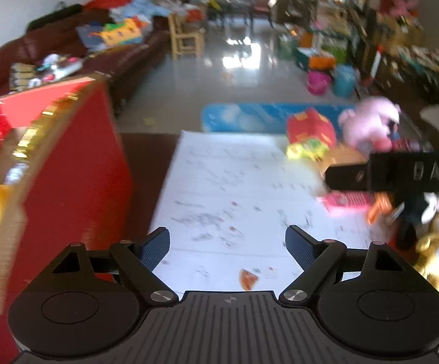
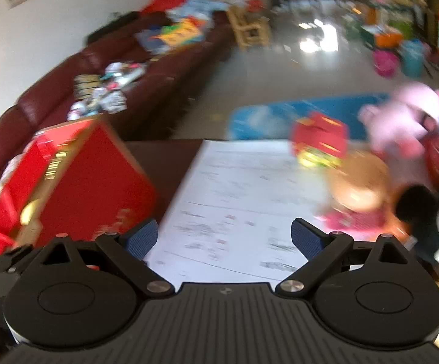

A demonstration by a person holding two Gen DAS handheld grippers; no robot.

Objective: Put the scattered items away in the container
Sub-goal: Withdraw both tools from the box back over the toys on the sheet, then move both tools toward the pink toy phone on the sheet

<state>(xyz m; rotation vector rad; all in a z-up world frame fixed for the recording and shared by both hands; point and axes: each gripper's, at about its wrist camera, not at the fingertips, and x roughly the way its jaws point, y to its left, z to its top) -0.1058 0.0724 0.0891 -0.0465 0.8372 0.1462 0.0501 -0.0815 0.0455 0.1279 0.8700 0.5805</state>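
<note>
The left gripper (image 1: pixel 227 244) hangs with its blue-padded fingers (image 1: pixel 155 247) spread wide apart and nothing between them, above the near part of a white printed sheet (image 1: pixel 225 188) that covers the middle of a dark table (image 1: pixel 149 151). A small orange scrap (image 1: pixel 247 279) lies on the sheet just in front of that gripper.

The right gripper (image 2: pixel 224 238) is likewise spread wide and holds nothing; its fingers (image 2: pixel 306 239) frame the same sheet (image 2: pixel 234 188). In the left wrist view the black body of the right gripper (image 1: pixel 401 173) reaches in from the right edge, above the clutter there.

The container, a red box (image 1: pixel 76 176) with gold trim along its rim, stands at the left edge of the table, beside the sheet; from the right wrist it (image 2: pixel 92 182) appears at the far left of the table.

The scattered items are bunched along the right side of the table. A pink packet (image 1: pixel 345 201) lies on the sheet's right margin, with an orange piece (image 1: pixel 379 207) just beside it. Farther back sit a red-and-yellow pack (image 1: pixel 310 135) and a pink plush toy (image 1: pixel 371 124) near the far right corner. A black-and-white plush (image 2: pixel 435 215) sits at the right edge. A round tan thing (image 2: pixel 359 182), too blurred to identify, lies between the pack and the pink packet (image 2: pixel 353 220).

Beyond the table, a blue mat (image 1: pixel 250 116) lies on the floor and a dark red sofa (image 2: pixel 122 85) runs along the wall.
</note>
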